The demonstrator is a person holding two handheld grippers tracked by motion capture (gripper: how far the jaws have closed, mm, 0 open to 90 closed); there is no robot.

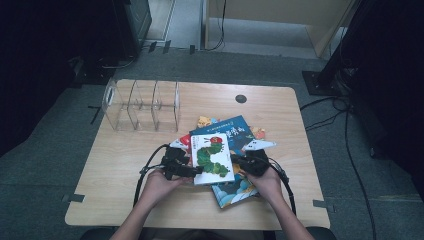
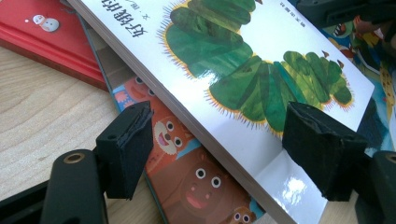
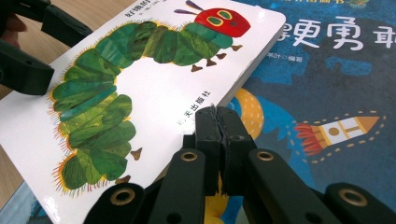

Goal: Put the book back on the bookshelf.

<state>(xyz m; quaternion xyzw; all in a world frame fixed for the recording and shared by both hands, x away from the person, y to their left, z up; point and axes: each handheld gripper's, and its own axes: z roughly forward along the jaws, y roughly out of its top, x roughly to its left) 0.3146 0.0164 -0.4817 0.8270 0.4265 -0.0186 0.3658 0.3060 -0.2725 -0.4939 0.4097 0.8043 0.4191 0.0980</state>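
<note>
- High view: dim overall; the wooden table [image 1: 125, 165] is the brightest zone, lit evenly from above, while the surroundings beyond its edges fall to near black. Shadows on the table are soft and faint. The picture is slightly soft, with fine detail lost.
- Left gripper view: bright and sharp; a white patch of glare lies on the glossy caterpillar book [image 2: 299, 88] near its lower corner. The nearest black parts are slightly out of focus.
- Right gripper view: bright, with saturated colours; a soft sheen runs along the caterpillar book's near edge.
</note>
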